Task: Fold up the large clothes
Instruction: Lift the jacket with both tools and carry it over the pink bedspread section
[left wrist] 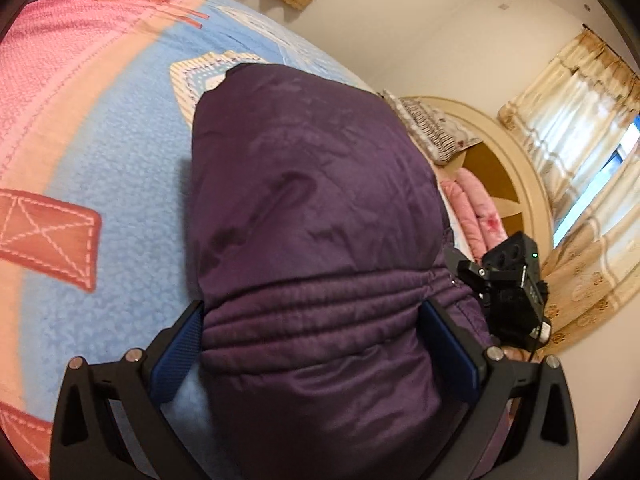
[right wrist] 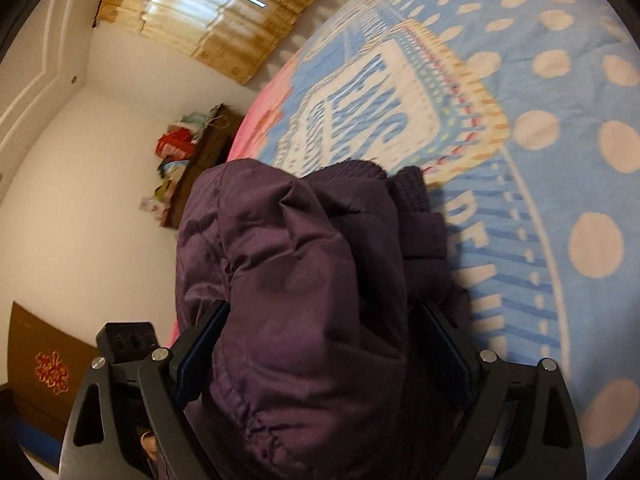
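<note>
Both pairs of jaws are clamped on thick folds of the same garment. The left gripper (left wrist: 316, 340) presses its blue, finely textured pads (left wrist: 178, 354) against either side of a purple padded jacket (left wrist: 312, 208), pinching it at a band of parallel stitched ribs that looks like a gathered hem or waist. Above that band the smooth, faintly glossy shell balloons outward in a rounded, puffy mass with shallow creases. The right gripper (right wrist: 320, 356) squeezes another bulky fold of the jacket (right wrist: 296, 280) between its dark pads; here the fabric bunches in deep wrinkles, a stitched seam runs along the lower edge, and a ribbed knit cuff (right wrist: 408, 186) pokes out at the top.

The jacket sits over a bed covered by a fleecy blanket (left wrist: 120, 184), pale blue with pink and peach bands, reddish stitched-patch prints, cream polka dots and a large lettered emblem. The right gripper's black body shows in the left wrist view just beside the jacket. A curved cream headboard (left wrist: 532, 184), a striped pillow (left wrist: 432, 128), a pink quilt (left wrist: 476, 208) and tan patterned curtains (left wrist: 572, 92) stand beyond.
</note>
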